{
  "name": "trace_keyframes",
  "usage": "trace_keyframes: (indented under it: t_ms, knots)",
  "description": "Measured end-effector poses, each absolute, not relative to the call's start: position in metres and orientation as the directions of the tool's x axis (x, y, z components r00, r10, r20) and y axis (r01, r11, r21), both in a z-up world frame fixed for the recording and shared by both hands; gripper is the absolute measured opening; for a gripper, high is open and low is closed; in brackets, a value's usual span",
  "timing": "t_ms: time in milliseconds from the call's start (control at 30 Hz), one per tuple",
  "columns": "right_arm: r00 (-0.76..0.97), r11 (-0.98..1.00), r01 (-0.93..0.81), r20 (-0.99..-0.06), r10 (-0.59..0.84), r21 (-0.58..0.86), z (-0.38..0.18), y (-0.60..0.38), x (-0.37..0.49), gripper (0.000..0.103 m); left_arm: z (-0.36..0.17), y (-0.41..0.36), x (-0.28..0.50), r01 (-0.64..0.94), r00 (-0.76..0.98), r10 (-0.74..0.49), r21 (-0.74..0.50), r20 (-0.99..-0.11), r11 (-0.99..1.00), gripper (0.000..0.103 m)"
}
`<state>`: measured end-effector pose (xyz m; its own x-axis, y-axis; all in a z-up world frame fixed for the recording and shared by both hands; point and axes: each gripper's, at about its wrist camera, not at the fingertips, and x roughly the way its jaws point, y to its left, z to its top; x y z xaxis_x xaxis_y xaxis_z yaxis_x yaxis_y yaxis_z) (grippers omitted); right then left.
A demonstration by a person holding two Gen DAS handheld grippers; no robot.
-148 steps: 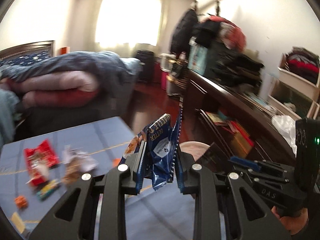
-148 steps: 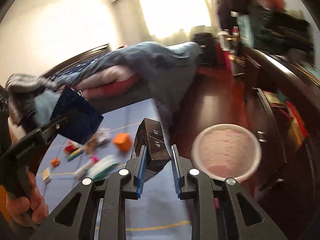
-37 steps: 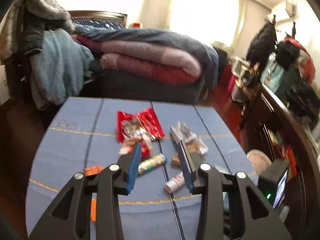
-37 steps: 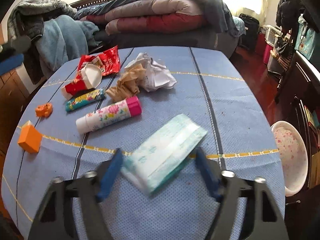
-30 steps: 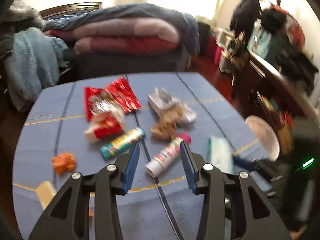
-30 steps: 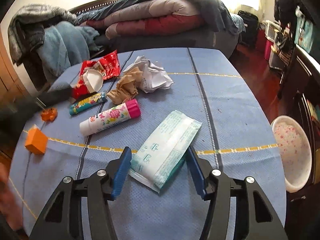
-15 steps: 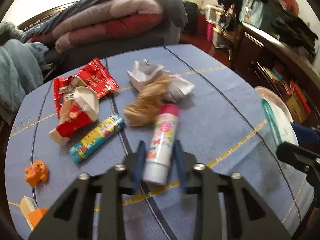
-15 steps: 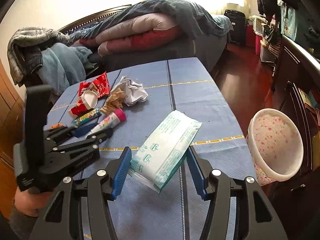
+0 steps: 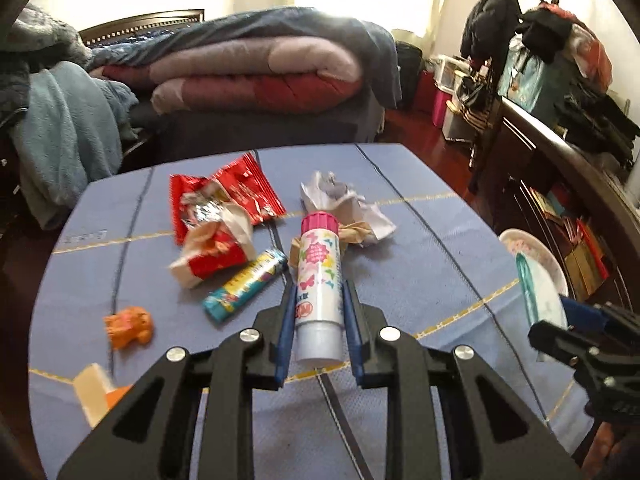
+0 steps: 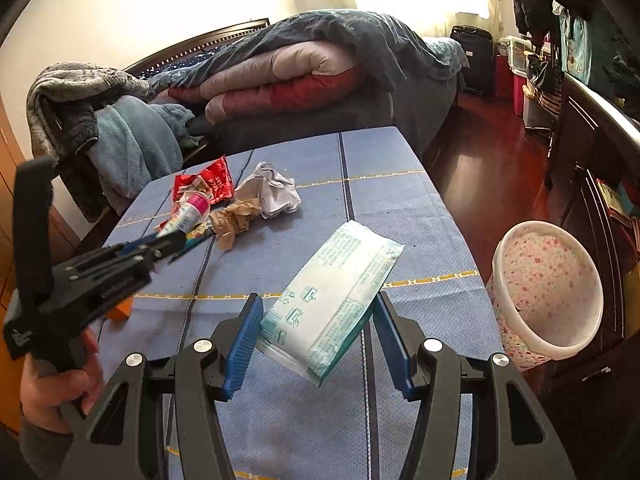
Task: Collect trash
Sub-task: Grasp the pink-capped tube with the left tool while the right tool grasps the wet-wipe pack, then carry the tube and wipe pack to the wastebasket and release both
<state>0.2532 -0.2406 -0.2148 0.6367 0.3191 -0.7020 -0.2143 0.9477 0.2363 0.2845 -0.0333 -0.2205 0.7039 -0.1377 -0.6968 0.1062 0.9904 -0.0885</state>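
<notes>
Gripping a pink-capped white tube [image 9: 319,280] by its lower half, the left gripper [image 9: 319,322] has its blue pads pressed tight on both sides, the tube raised just above the near middle of the blue table [image 9: 420,200]. Farther off lie the brown crumpled paper [image 10: 234,218], white crumpled paper [image 9: 340,196] and red wrappers [image 9: 224,200]. To the right, the right gripper [image 10: 316,332] clamps a pale green tissue pack [image 10: 332,288] at medium width, near the flowered bin [image 10: 548,288] beside the table
</notes>
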Motion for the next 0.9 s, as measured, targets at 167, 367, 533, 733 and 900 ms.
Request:
trace_keyframes:
  t_ms: [167,367,533,733,900]
  knots:
    - [0.655,0.946,-0.222,-0.682,0.324,0.237,-0.204,-0.246,0.244,0.057,-0.193,-0.034,0.272,0.107,0.738,-0.144,-0.096,-0.660,0.990,0.024]
    - [0.690,0.950,-0.213,-0.653,0.311,0.228,-0.191,-0.260,0.231,0.057,-0.159,-0.054,0.256,0.140,0.777,-0.169,-0.096,-0.606,0.986,0.024]
    - [0.715,0.957,-0.173,-0.638,0.284,0.232,-0.185,-0.284,0.225,0.057,-0.139,-0.084,0.250,0.207,0.787,-0.230,-0.106,-0.573,0.973,0.024]
    - [0.740,0.966,-0.093,-0.632,0.230,0.242,-0.186,-0.327,0.220,0.057,-0.133,-0.139,0.254,0.314,0.767,-0.313,-0.097,-0.561,0.944,0.024]
    - [0.756,0.969,-0.008,-0.633,0.167,0.246,-0.190,-0.369,0.221,0.057,-0.143,-0.185,0.264,0.386,0.730,-0.366,-0.095,-0.576,0.918,0.024]
